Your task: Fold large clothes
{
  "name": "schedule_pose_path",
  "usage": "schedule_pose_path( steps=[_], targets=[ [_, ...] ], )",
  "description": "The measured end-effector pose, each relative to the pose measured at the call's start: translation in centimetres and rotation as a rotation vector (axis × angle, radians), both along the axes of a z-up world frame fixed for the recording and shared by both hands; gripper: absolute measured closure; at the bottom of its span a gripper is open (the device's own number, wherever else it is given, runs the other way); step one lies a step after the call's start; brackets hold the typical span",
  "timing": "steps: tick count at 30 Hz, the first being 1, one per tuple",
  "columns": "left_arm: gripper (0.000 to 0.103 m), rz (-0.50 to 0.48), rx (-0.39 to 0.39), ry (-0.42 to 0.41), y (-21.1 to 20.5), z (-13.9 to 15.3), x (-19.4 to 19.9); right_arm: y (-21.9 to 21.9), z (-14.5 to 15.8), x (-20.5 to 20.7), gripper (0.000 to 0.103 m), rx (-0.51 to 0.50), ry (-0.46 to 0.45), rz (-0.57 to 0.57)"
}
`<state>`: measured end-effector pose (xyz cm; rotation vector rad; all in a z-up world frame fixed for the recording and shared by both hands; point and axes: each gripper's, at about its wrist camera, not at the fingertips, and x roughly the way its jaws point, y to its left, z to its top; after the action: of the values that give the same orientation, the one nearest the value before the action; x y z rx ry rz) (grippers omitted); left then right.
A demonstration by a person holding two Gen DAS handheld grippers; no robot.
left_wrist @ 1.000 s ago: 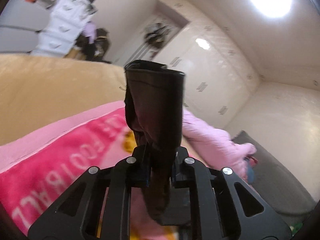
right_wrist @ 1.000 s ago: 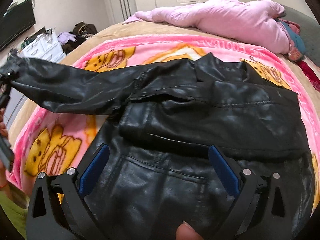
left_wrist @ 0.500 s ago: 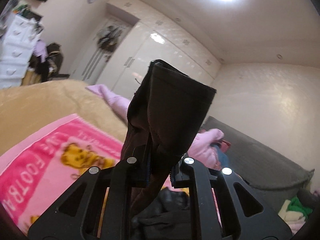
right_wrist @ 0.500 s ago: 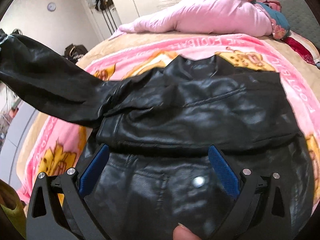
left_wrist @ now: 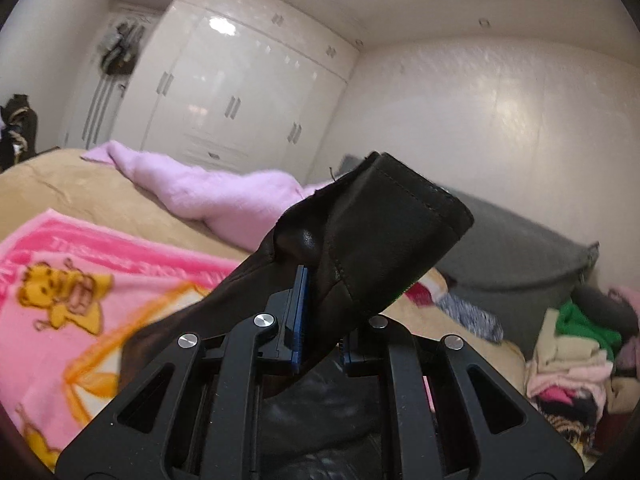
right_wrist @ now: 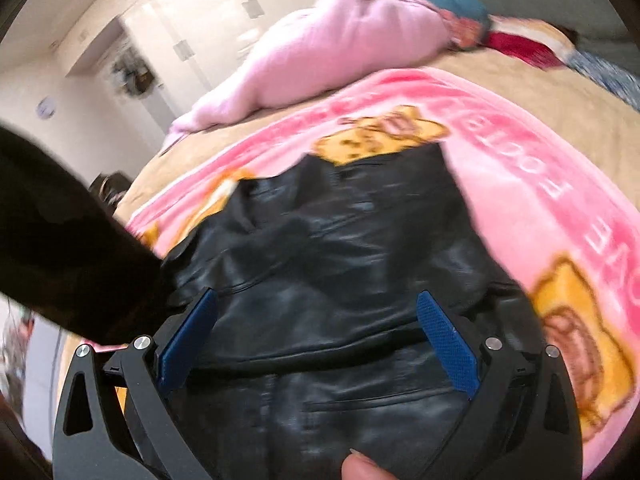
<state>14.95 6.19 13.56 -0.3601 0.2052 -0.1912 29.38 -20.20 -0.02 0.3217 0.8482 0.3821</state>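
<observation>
Since the earlier frame the sleeve (left_wrist: pixel 372 240) has swung in from the far left, and its cuff now rises over the jacket (right_wrist: pixel 340 280) body. The left hand-held gripper (left_wrist: pixel 320 336) is clamped tight on that black leather sleeve. The right hand-held gripper (right_wrist: pixel 320 344) stands wide with nothing between its blue pads, hovering above the jacket. The glossy, creased jacket lies spread on a fuzzy pink blanket (right_wrist: pixel 520 184) on the bed (left_wrist: pixel 80 188).

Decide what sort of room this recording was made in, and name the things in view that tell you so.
Most likely a bedroom: a bed with a pink cartoon blanket, a wall of glossy white wardrobes, and piles of clothes beside it.
</observation>
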Motion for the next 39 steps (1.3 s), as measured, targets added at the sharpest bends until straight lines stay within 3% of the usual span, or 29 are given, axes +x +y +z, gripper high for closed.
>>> schedule_pose_path(
  steps=[4,10,22,24,25,26,31,33,39],
  targets=[
    [0.097,-0.055,-0.002,0.044,-1.8,-2.5,1.8,-4.2,0.0,0.7,0.004,0.081,0.017,-0.110],
    [0.096,-0.157,0.029,0.156,-5.4,-6.4,4.0,-8.1,-0.4,1.1,0.004,0.119,0.036,-0.203],
    [0.093,-0.243,0.087,0.423,-9.7,-15.8,7.6,-9.8,-0.9,1.4,0.004,0.191,0.069,-0.210],
    [0.085,-0.250,0.102,0.476,-9.9,-17.2,8.0,-9.7,-1.2,1.5,0.004,0.214,0.088,-0.188],
    [0.072,-0.246,0.118,0.499,-10.1,-17.6,8.0,-9.5,-1.5,1.6,0.004,0.234,0.105,-0.174],
    [0.066,-0.245,0.133,0.519,-10.2,-18.1,8.1,-9.4,-1.6,1.6,0.004,0.243,0.115,-0.167],
    [0.043,-0.218,0.193,0.575,-10.6,-19.5,7.4,-7.8,-2.6,1.8,0.004,0.260,0.179,-0.088],
    [0.011,-0.237,0.200,0.577,-10.8,-19.5,6.6,-6.8,-2.9,1.8,0.004,0.257,0.210,-0.051],
    [0.009,-0.236,0.209,0.548,-10.1,-17.7,3.7,-3.9,-4.5,0.6,0.004,0.312,0.314,0.051]
  ],
)
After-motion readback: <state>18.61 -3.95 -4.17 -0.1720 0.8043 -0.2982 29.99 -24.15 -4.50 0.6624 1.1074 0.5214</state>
